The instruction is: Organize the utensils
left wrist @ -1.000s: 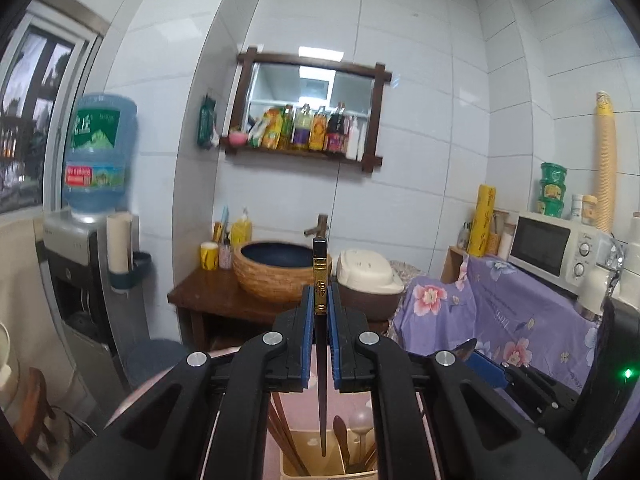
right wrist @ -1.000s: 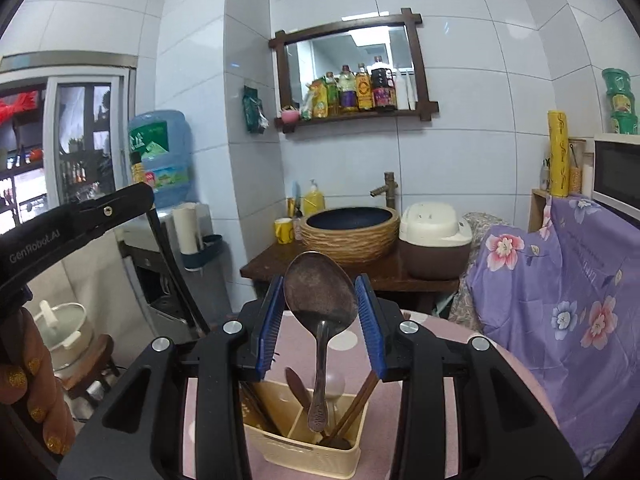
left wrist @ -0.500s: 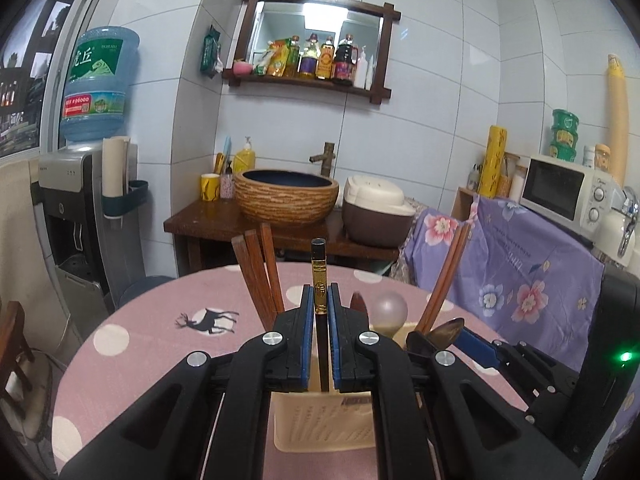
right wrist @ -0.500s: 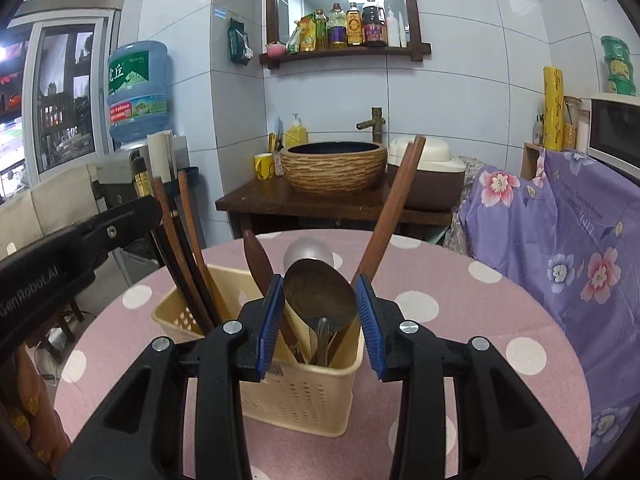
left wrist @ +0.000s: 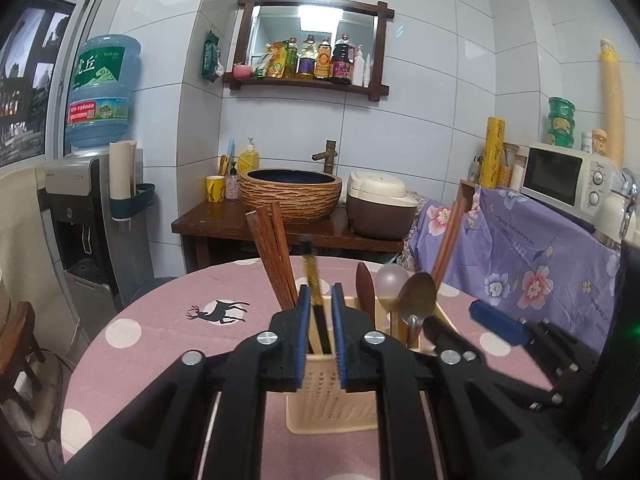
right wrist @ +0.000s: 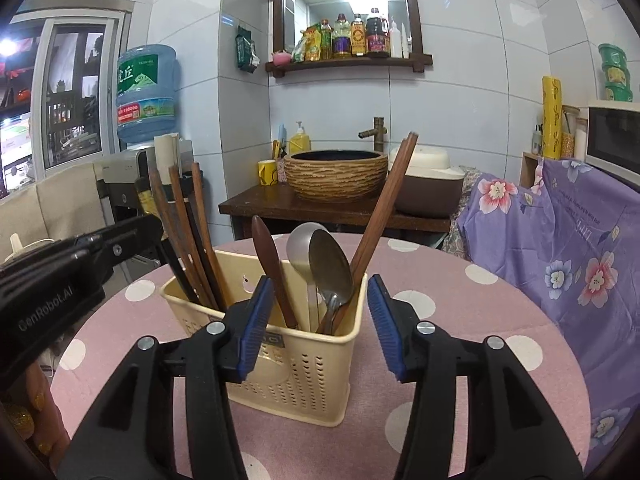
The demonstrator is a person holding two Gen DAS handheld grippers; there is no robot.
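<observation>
A cream perforated utensil caddy (right wrist: 304, 364) stands on the pink dotted table (right wrist: 460, 360). Its left compartment holds brown wooden chopsticks (right wrist: 188, 232); its right one holds a wooden spoon (right wrist: 268, 264), a grey ladle (right wrist: 304, 248), a dark metal spoon (right wrist: 330, 264) and two more chopsticks (right wrist: 384, 208). My right gripper (right wrist: 320, 322) is open in front of the caddy, the metal spoon free between the jaws. My left gripper (left wrist: 320, 332) is open over the caddy (left wrist: 332, 396); a black chopstick with a gold band (left wrist: 310, 276) leans loose between its jaws.
A purple floral cloth (right wrist: 560, 248) covers a counter at the right with a microwave (left wrist: 568, 178). Behind the table stand a wooden washstand with a woven basin (right wrist: 336, 176), a rice cooker (left wrist: 378, 208) and a water dispenser (left wrist: 92, 184).
Both grippers came down to the caddy and opened. The left let go of the black chopstick, the right let go of the metal spoon; both now stand in the caddy.
</observation>
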